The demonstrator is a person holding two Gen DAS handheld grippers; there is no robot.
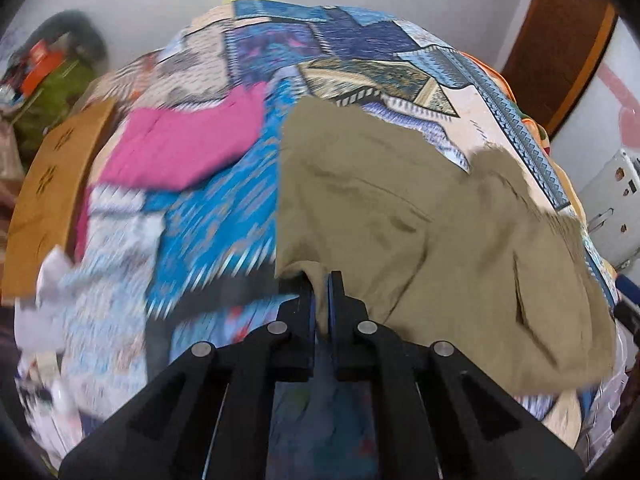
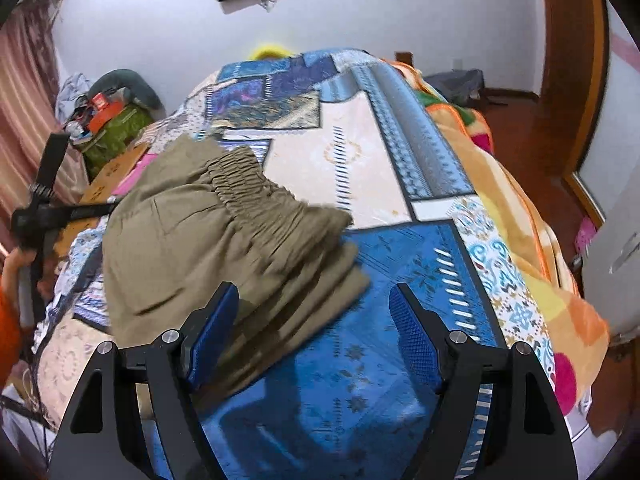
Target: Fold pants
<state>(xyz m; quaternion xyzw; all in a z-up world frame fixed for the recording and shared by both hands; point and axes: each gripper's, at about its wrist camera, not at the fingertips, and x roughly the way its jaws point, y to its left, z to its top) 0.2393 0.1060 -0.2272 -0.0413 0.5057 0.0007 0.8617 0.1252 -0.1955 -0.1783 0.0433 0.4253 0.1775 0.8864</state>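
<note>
The left gripper is clenched on a fold of the khaki pants, its two black jaws pressed almost together with only a thin pinch of cloth between the blue pads. From that pinch the fabric spreads away to the right over the patterned bedspread (the left half of this view is smeared by blur). A pink garment lies on the bed well apart from the pants, beside a brown cardboard box.

The right gripper stands released, its jaws wide apart above the blue patch of the bedspread. The left blue pad sits just over the near edge of the pants, and whether it touches them cannot be told; the right pad has only bedding below it. The pants lie bunched on the bed with the gathered elastic waistband facing up.
</note>
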